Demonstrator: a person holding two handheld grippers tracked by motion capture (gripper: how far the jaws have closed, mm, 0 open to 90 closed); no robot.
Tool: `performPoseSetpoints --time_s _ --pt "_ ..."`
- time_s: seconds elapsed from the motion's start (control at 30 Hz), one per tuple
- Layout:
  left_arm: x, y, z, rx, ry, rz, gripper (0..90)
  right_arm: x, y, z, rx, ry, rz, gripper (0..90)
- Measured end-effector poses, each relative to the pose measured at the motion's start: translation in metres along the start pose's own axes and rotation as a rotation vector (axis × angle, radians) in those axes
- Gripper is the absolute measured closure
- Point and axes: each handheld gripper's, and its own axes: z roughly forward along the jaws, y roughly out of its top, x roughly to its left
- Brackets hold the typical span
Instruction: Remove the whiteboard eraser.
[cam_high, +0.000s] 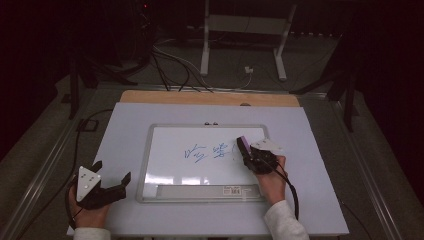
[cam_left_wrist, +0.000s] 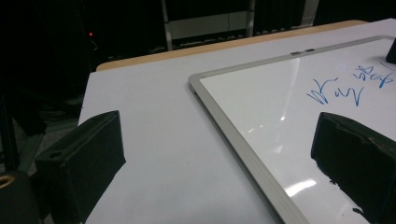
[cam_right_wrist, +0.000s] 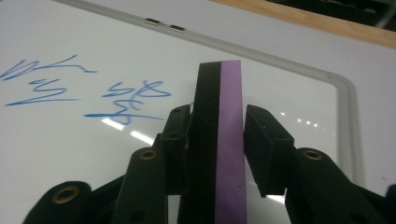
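Right tongs (cam_right_wrist: 217, 135) clamp purple eraser (cam_right_wrist: 219, 140) (over whiteboard (cam_right_wrist: 299, 93)); left tongs (cam_left_wrist: 217, 158) wide open.

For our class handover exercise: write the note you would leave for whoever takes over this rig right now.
Right gripper: shut on the purple-and-black foam eraser, held on edge at the right part of the silver-framed whiteboard, beside the writing.
Left gripper: open, holding nothing, resting on the white table cover left of the board.
Blue marker writing: mid-board, looks mostly intact.
Done: eraser picked up and brought to the board.
Left: probably wiping off the blue writing, then setting the eraser down.
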Motion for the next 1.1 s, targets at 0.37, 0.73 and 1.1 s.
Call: performPoseSetpoints --time_s 0.37,0.73,1.1 --pt "0.000 0.000 0.000 -0.001 0.002 0.002 3.6 0.006 -0.001 0.000 -0.004 0.073 0.026 55.6" --pt "0.000 0.000 0.000 -0.002 0.001 0.002 3.7 0.013 -0.001 0.002 -0.006 0.145 0.047 51.4" --pt "0.000 0.000 0.000 0.003 0.002 0.003 3.7 0.007 0.001 0.005 -0.066 0.142 0.087 20.8"
